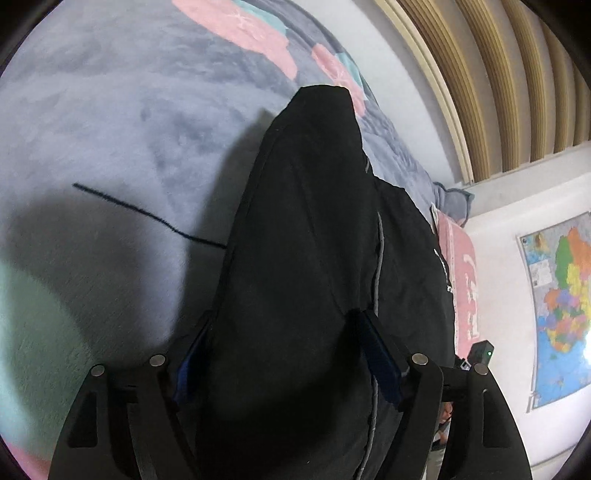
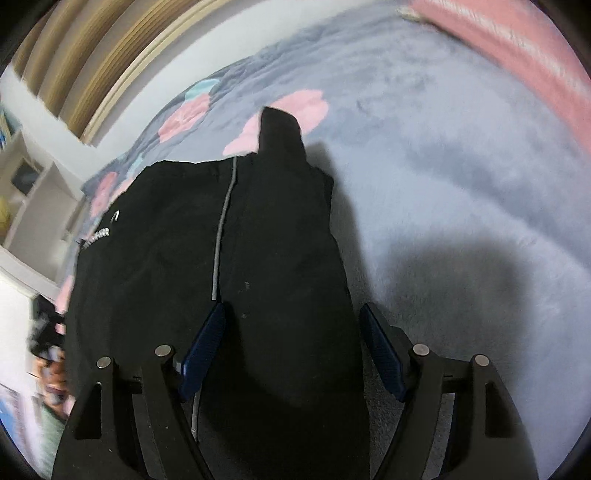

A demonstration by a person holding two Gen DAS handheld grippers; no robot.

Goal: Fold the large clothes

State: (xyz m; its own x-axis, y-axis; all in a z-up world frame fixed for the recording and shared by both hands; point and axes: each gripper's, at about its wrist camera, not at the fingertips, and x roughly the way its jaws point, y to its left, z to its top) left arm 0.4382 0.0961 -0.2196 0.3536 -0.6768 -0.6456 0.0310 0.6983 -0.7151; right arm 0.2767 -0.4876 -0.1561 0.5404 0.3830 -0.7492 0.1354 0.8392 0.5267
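Observation:
A large black garment with a grey zipper line lies on a grey-blue fleece blanket. In the left wrist view the garment [image 1: 303, 229] runs up from between the fingers of my left gripper [image 1: 284, 350], whose blue pads stand wide apart on either side of the fabric. In the right wrist view the garment [image 2: 258, 229] lies under and between the fingers of my right gripper [image 2: 291, 347], also spread wide. A sleeve end [image 2: 280, 129] points away. White print [image 2: 101, 234] shows at the left. Neither gripper visibly pinches the fabric.
The blanket [image 1: 110, 129] has pink and teal patches [image 1: 240, 26]. A dark thread [image 1: 147, 218] lies on it. A pink cloth [image 1: 465, 280] lies at the bed's edge. A slatted wood wall [image 1: 498, 74] and a wall map [image 1: 565, 299] stand beyond. Shelves [image 2: 29, 184] are at the left.

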